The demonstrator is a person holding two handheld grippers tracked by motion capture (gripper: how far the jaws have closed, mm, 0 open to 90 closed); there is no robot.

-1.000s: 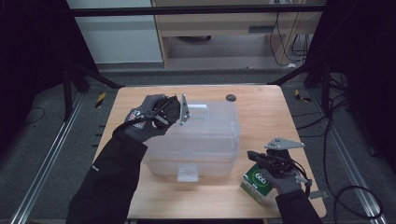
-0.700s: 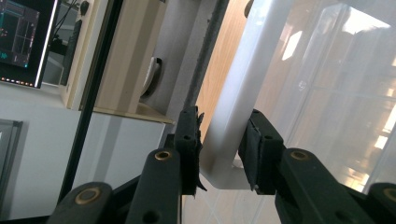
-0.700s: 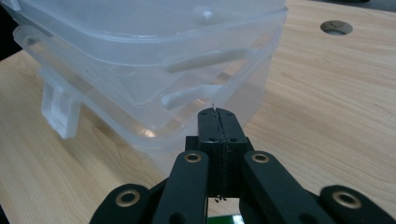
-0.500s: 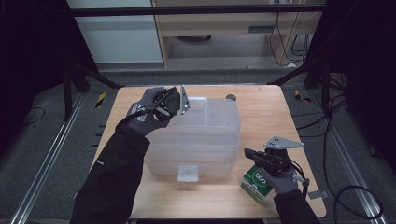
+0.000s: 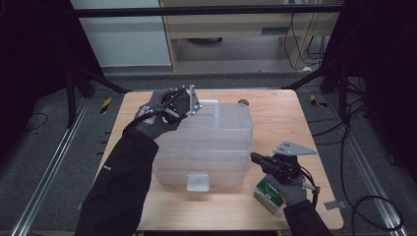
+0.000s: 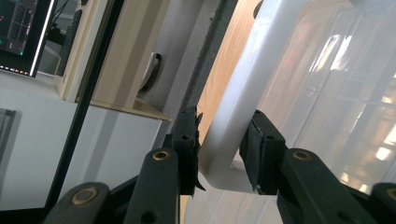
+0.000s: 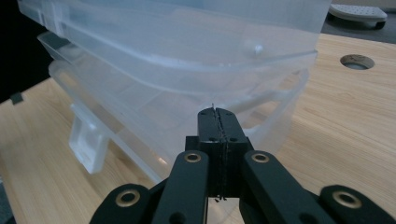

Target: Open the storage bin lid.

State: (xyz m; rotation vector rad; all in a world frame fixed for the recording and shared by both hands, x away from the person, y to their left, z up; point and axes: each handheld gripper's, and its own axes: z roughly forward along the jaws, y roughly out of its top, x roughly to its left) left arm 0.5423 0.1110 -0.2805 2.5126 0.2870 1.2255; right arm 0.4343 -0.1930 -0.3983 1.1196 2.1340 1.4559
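Left gripper view: my left gripper (image 6: 219, 149) clamps the white plastic handle (image 6: 243, 88).
Box: clear plastic storage box (image 5: 216, 147), light, slippery, flexing.
Right gripper (image 7: 218, 122): jaws together, empty.

A clear plastic storage box (image 5: 206, 147) sits on the middle of the wooden tabletop (image 5: 280, 113), its latch tab (image 5: 197, 182) facing the near edge. Its white handle (image 5: 210, 104) rises at the box's far side, toward the far edge. A small carton (image 5: 269, 195) lies near the near right corner, just right of the box. A round hole (image 5: 242, 102) lies in the tabletop by the far edge, behind the box's right far corner.
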